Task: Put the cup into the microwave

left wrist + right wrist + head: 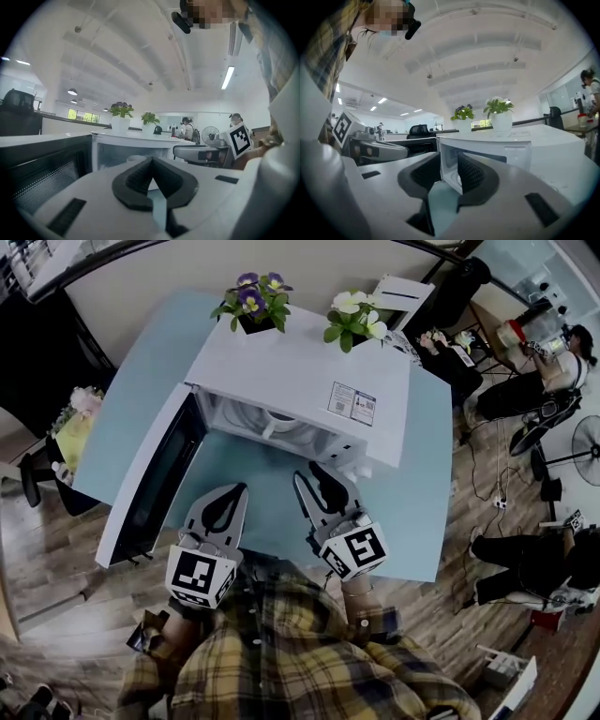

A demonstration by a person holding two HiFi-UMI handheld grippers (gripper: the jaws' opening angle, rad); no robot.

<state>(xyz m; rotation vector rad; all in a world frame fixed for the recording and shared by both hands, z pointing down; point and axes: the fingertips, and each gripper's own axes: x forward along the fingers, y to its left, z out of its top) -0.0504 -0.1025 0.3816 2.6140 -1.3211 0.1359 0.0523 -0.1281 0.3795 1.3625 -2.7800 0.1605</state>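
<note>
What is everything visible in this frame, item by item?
white box-shaped microwave: one, white, on the table, door swung open to its left
white cup: one, white, inside the microwave
potted plants: two, purple-flowered and white-flowered, on the microwave's top
light blue table: one, blue, under the microwave
people: at least two, far right background
left gripper: one, white, jaws together, empty
right gripper: one, white, jaws apart, empty
</note>
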